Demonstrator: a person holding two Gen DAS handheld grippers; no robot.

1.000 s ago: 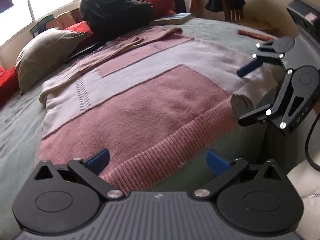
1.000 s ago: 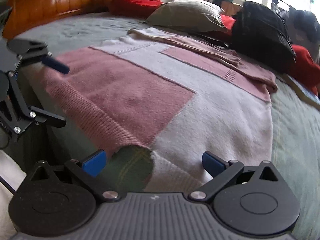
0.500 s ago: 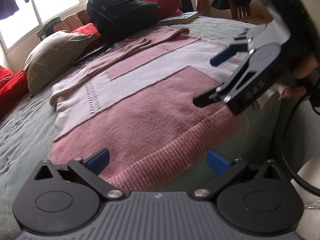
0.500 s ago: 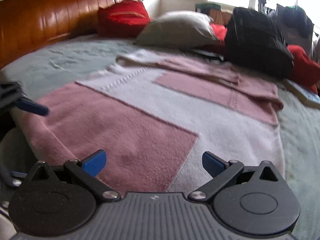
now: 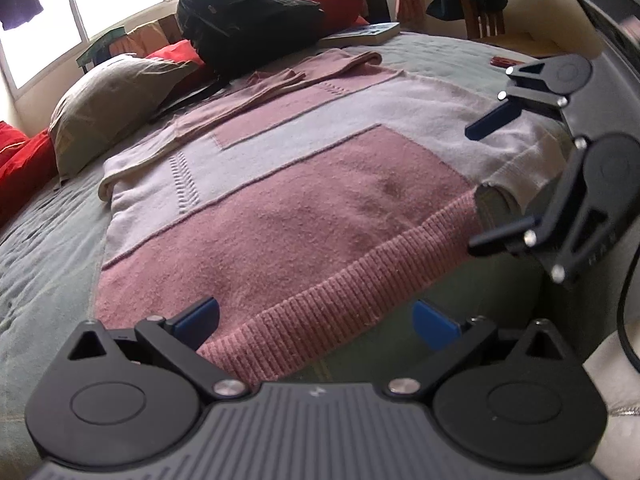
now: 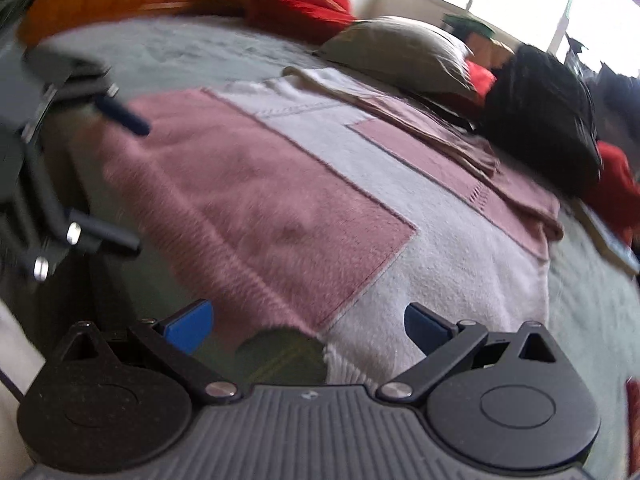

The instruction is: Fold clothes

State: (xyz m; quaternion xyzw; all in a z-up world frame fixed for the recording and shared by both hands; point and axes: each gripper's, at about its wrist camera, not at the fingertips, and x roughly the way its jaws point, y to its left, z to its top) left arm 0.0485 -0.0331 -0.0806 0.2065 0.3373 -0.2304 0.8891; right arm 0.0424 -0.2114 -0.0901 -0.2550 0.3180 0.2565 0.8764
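A pink and pale-lilac sweater [image 5: 304, 196] lies spread flat on the grey-green bed [image 5: 44, 240], its ribbed hem hanging over the near edge. The left claw [image 5: 316, 320] is spread wide at that hem, its blue pads on either side of the ribbing and gripping nothing. To its right, the right claw [image 5: 486, 180] is also spread, one finger above and one below the sweater's pale hem corner, without pinching it. Seen from the right claw's own camera, the hem corner [image 6: 340, 356] sits just ahead between its parted fingers. Far beyond both claws lie a grey pillow [image 5: 108, 108], a black backpack [image 5: 248, 12] and red cushions [image 6: 300, 0].
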